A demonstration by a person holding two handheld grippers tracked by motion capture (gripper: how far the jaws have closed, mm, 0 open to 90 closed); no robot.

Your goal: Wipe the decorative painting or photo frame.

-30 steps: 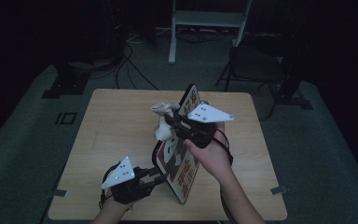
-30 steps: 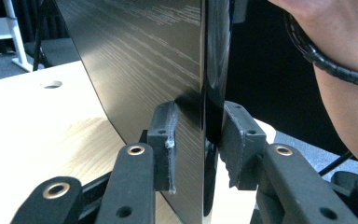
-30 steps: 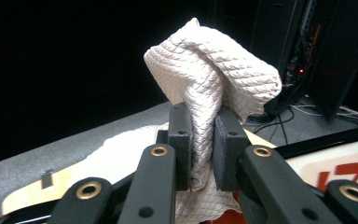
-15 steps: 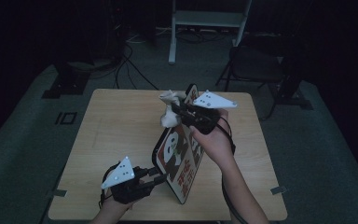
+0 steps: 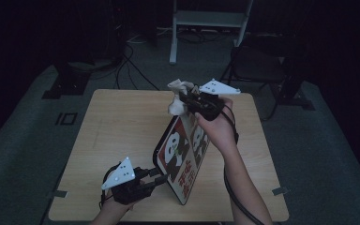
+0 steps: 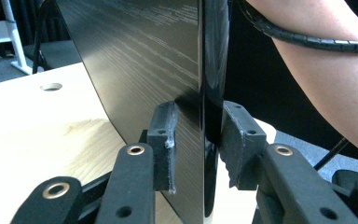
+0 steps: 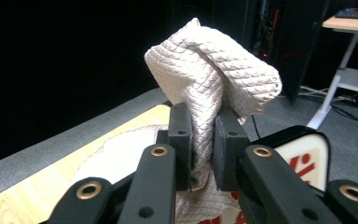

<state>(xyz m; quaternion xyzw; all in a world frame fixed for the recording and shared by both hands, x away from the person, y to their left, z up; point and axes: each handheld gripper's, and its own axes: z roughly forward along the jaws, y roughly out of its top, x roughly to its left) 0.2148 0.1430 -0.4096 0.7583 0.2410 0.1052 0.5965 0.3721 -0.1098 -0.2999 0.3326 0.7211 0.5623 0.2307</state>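
Quilted cloth (image 7: 214, 65), soft and light, bunched in right gripper's (image 7: 203, 144) pinch; left gripper (image 6: 198, 140) clamped stiff, slick tray (image 5: 180, 154) near table's (image 5: 112, 122) front edge.

Table (image 5: 117, 140): light wood top, square, standing on grey carpet in a dim room; a round hole in the top shows in the left gripper view (image 6: 51, 87).
Floor markers: a small square outline (image 5: 66, 118) on the carpet left of the table; strips of tape (image 5: 280, 191) on the carpet by the near right corner.
Desk frame (image 5: 209, 21): white, beyond the far edge of the table, its post running down to the floor.
Chair (image 5: 262, 65): dark, near the far right corner of the table.
Cables (image 5: 133, 61): black, trailing over the carpet behind the table's left half.
Base plate (image 5: 65, 86): dark, flat on the floor, far left.
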